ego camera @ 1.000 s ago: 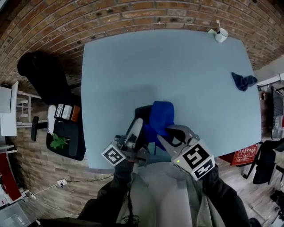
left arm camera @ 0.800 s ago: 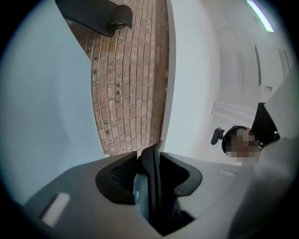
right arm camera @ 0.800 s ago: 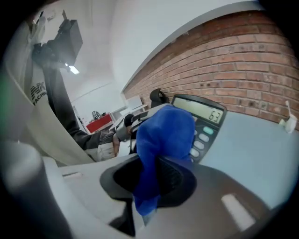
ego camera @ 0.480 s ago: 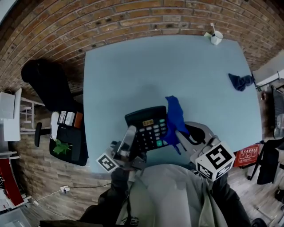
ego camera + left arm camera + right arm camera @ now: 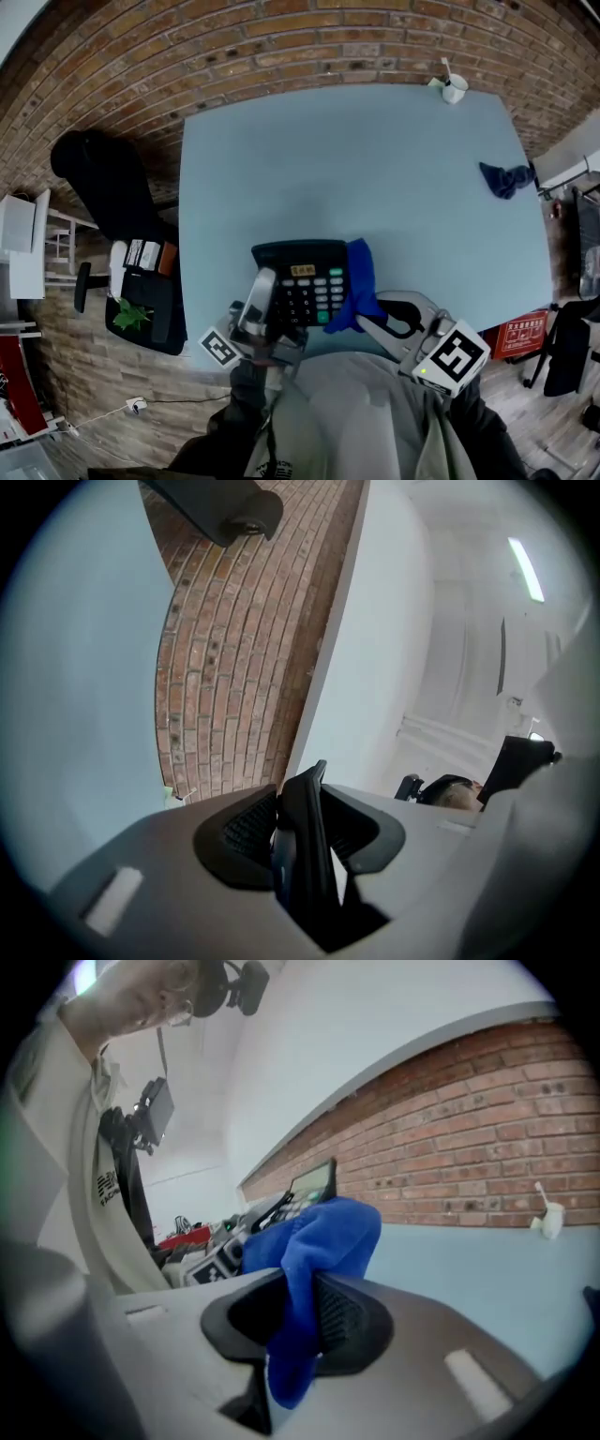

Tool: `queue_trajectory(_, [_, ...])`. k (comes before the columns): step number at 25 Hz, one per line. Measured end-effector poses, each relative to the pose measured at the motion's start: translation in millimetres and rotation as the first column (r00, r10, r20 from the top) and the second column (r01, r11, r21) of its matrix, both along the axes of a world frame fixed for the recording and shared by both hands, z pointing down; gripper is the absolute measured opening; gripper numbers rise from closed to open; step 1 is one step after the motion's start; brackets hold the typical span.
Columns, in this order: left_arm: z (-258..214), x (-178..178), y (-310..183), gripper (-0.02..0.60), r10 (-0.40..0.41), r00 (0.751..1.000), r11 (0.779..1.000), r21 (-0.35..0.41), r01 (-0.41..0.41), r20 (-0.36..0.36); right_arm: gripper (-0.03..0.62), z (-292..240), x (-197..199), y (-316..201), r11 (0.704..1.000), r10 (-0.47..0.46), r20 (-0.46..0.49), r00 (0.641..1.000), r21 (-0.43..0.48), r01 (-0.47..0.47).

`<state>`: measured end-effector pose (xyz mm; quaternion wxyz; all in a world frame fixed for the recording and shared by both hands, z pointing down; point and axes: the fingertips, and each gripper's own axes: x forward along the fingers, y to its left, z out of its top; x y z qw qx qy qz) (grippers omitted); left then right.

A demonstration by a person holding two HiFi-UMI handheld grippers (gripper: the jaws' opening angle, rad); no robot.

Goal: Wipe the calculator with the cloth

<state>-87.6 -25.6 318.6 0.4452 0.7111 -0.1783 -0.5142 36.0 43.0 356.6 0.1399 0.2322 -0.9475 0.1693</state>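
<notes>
The black desk calculator [image 5: 305,281] is held in the air over the near edge of the pale blue counter [image 5: 375,169], with its keyed face turned up and its display end pointing away from the person. It is gripped at its near left part by the left gripper [image 5: 267,295], whose fingers are pressed onto the thin black edge of the case, as is seen edge-on in the left gripper view. The bright blue cloth [image 5: 356,281] is pinched between the fingers of the right gripper [image 5: 367,314] and hangs out of them in a loose bunch. This bunch lies at the right side of the calculator and seems to touch its right edge. The wiping hand is therefore the right one, and the keys lie to the left of the cloth, so a stroke across the short width of the case appears to be needed. Nothing is seen between cloth and keys; only the left gripper at the near left corner could be met at the end of a stroke. Far away on the counter, a white cup [image 5: 456,89] and a dark blue crumpled cloth [image 5: 506,178] are left well apart from the work.
</notes>
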Motion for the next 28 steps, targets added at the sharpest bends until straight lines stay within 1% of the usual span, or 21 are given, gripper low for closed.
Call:
queue_trajectory(2, [-1.8,9.1,2.3,0.121,0.011,1.000,1.000,0.000,-0.011,0.027,0.081,-22.2,13.7,-20.8,0.995,0.064,0.042,0.997,0.070,-0.067])
queue_trajectory(4, [0.6,17.0,3.5,0.123,0.009,0.998,1.000,-0.014,-0.008,0.067,0.081,-46.2,24.9,-38.6,0.981,0.125,0.069,0.990,0.141,-0.134])
queue_trajectory(6, [4.5,21.3,3.9,0.123,0.002,0.995,1.000,-0.029,0.001,0.104,0.081,-63.3,26.8,-47.4,0.970,0.158,0.078,0.984,0.173,-0.169])
queue_trajectory(7, [6.0,22.3,3.9,0.123,-0.002,0.993,0.999,-0.035,0.006,0.117,0.081,-65.5,22.9,-49.1,0.970,0.160,0.066,0.985,0.173,-0.170])
queue_trajectory(9, [8.3,23.9,4.0,0.123,-0.014,0.988,0.999,-0.043,0.020,0.154,0.081,-59.0,11.6,-52.2,0.971,0.171,0.003,0.985,0.168,-0.169])
queue_trajectory(11, [10.6,24.7,4.1,0.124,-0.037,0.971,0.998,-0.036,0.047,0.237,0.081,-50.4,1.8,-56.9,0.968,0.199,-0.081,0.977,0.172,-0.183])
queue_trajectory(13, [12.7,24.3,5.0,0.124,-0.065,0.944,0.997,-0.016,0.074,0.325,0.081,-50.8,-13.1,-56.6,0.968,0.186,-0.139,0.973,0.196,-0.157])
queue_trajectory(16, [16.6,30.6,7.4,0.124,-0.064,0.908,0.998,0.001,0.069,0.413,0.081,-56.9,-52.1,-39.7,0.972,0.076,-0.200,0.977,0.233,-0.028])
queue_trajectory(18, [17.8,29.9,7.6,0.124,-0.076,0.900,0.997,0.003,0.083,0.429,0.081,-61.9,-68.4,-37.4,0.958,0.044,-0.212,0.976,0.287,0.019])
queue_trajectory(19, [16.9,27.4,7.6,0.124,-0.091,0.897,0.995,0.009,0.097,0.433,0.081,-64.9,-69.6,-41.1,0.952,0.043,-0.195,0.980,0.305,0.019])
queue_trajectory(20, [15.2,24.5,7.7,0.125,-0.109,0.892,0.994,0.019,0.112,0.439,0.081,-66.8,-65.7,-46.9,0.954,0.055,-0.166,0.985,0.300,-0.003])
queue_trajectory(22, [12.3,18.0,8.2,0.127,-0.139,0.890,0.990,0.032,0.138,0.434,0.081,-62.9,-43.6,-61.3,0.967,0.126,-0.132,0.983,0.239,-0.092])
queue_trajectory(24, [11.0,13.7,8.1,0.127,-0.152,0.895,0.988,0.036,0.151,0.419,0.081,-51.3,-13.1,-73.8,0.964,0.212,-0.153,0.965,0.192,-0.181])
queue_trajectory(25, [11.4,13.6,7.7,0.128,-0.152,0.895,0.988,0.038,0.150,0.419,0.081,-45.3,-1.4,-77.3,0.961,0.238,-0.161,0.958,0.178,-0.209])
queue_trajectory(27, [13.8,17.0,6.5,0.129,-0.136,0.893,0.990,0.037,0.134,0.429,0.081,-38.8,1.6,-73.4,0.965,0.243,-0.158,0.957,0.142,-0.221])
queue_trajectory(28, [14.7,19.9,6.2,0.129,-0.127,0.892,0.992,0.036,0.123,0.433,0.081,-38.9,-7.6,-65.9,0.972,0.216,-0.157,0.964,0.132,-0.196])
